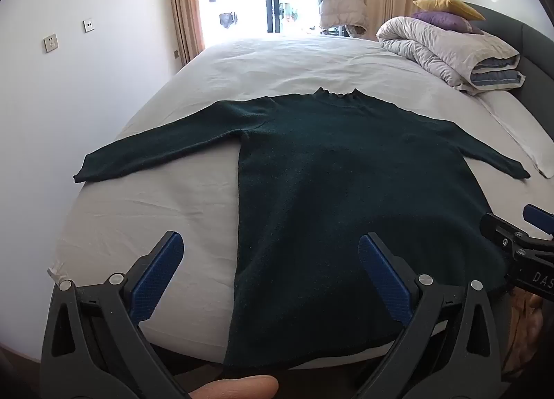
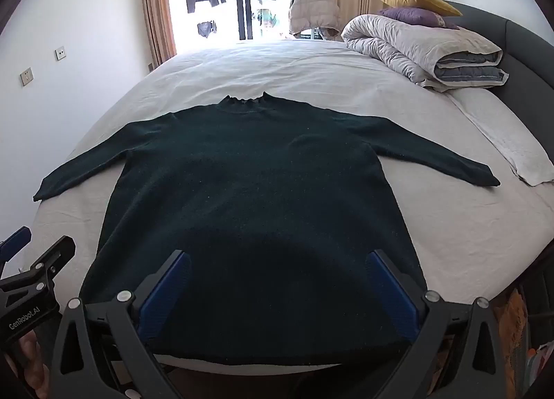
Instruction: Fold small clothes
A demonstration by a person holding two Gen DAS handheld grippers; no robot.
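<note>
**Operator:** Sweater (image 1: 346,170) status, please. Where is it, and has any fold been made?

**Inspector:** It lies flat on the bed sheet (image 1: 145,212), collar (image 1: 337,94) at the far end, hem at the near edge of the mattress and hanging slightly over it. Going left to right: the left sleeve (image 1: 155,143) is spread out toward the left edge of the bed, the body is smooth and open in the middle, and the right sleeve (image 1: 484,153) is spread toward the right. No part is doubled over. By my reading the garment is laid out only; every fold is still to do.

**Operator:** Condition of the claws?

**Inspector:** The left gripper (image 1: 270,271) has its jaws wide apart over the near left side of the body, with the garment's left edge running between them; nothing clamped. The right gripper (image 2: 277,290) is likewise wide apart above the hem, pads clear of the fabric as far as can be seen.

**Operator:** Anything else on the bed?

**Inspector:** A rolled duvet (image 2: 426,49) with two cushions at the far right, well apart from the garment, and a pale cloth (image 2: 512,153) just beyond the right cuff.

**Operator:** Remaining work?

**Inspector:** Likely both sleeves inward, then the body doubled.
</note>
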